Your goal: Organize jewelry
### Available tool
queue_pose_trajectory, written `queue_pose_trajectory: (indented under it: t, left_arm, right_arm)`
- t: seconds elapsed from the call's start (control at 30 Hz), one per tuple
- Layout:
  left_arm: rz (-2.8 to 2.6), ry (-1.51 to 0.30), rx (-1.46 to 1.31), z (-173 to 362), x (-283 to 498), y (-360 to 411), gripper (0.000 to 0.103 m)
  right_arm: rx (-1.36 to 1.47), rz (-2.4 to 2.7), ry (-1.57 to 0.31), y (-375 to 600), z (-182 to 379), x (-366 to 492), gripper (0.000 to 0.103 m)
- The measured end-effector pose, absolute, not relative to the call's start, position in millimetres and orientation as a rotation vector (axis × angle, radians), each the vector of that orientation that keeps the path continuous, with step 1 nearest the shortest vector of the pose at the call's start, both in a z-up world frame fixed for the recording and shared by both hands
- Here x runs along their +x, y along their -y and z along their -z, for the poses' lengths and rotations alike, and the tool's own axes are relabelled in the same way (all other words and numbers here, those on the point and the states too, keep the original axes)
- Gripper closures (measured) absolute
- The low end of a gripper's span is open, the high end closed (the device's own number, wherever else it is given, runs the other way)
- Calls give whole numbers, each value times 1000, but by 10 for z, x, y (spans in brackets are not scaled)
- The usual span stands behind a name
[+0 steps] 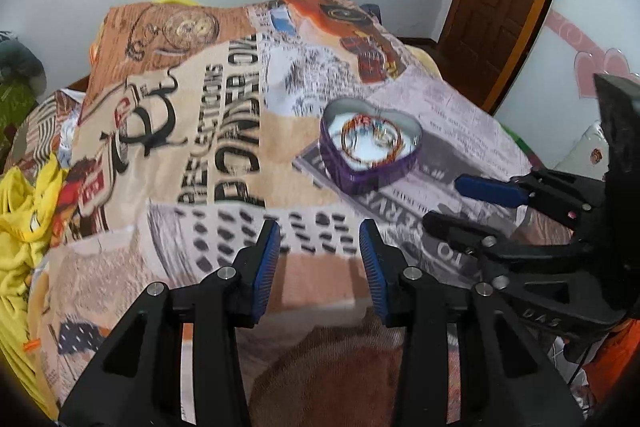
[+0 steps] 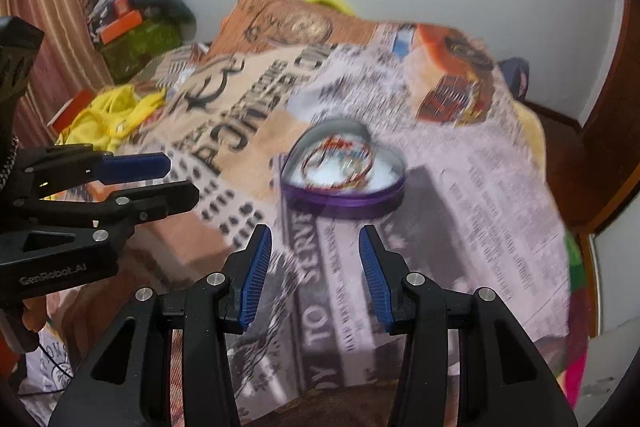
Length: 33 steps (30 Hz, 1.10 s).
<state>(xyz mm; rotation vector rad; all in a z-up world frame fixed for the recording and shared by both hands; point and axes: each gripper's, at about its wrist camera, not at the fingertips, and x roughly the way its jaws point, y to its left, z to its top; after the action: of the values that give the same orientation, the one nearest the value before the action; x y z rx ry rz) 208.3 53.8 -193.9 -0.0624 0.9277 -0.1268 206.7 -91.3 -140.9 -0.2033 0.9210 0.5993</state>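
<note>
While no piece is gripped, the scene is read as follows.

Jewelry: bangles [image 1: 370, 141] and smaller pieces, blurred, are seen lying inside the tin on a white lining; single items cannot be told apart.

Tin: a purple heart-shaped tin [image 1: 372, 175], lid off, is set on the printed bedspread [image 1: 224, 131], ahead of both tongs; it lies ahead and to the right of the left gripper [image 1: 320, 267] and straight ahead of the right gripper [image 2: 316, 275].

Left gripper: its jaws are held wide apart, with nothing between the blue pads; it is kept short of the tin, not touching it.

Right gripper: its jaws are likewise parted and empty, near the tin's front wall but apart from it; in the left wrist view it is seen just right of the tin.

Step judged: a reach toward the tin is probably in hand, with nothing yet lifted.

Risk, tangling: if one bangle is pinched, neighbouring pieces may be dragged out with it, since they lie overlapped.

Risk, tipping: the light tin may be shoved or tilted on the soft bedspread if its rim is struck by a finger.

Risk, loss: a dropped small piece could be lost against the busy print.

Surroundings: yellow cloth [image 2: 116, 115] is left well to the left of the tongs.
</note>
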Motion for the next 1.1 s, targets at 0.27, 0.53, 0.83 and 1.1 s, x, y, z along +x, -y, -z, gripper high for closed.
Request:
queue_pose_trajectory:
  t: [0.27, 0.53, 0.83, 1.1]
  left_arm:
    - [139, -942, -77, 2088, 2023, -563, 63]
    - [148, -933, -44, 2126, 2020, -511, 63]
    - [192, -955, -39, 2163, 2034, -419, 63]
    - [221, -984, -4, 2261, 2103, -241, 74]
  right_arm:
    - [-249, -637, -986, 749, 1704, 2028, 61]
    - [-255, -712, -991, 634, 1734, 2045, 88]
    - [-239, -702, -965, 689, 1701, 2014, 97]
    - [-199, -641, -919, 951, 1563, 2027, 97]
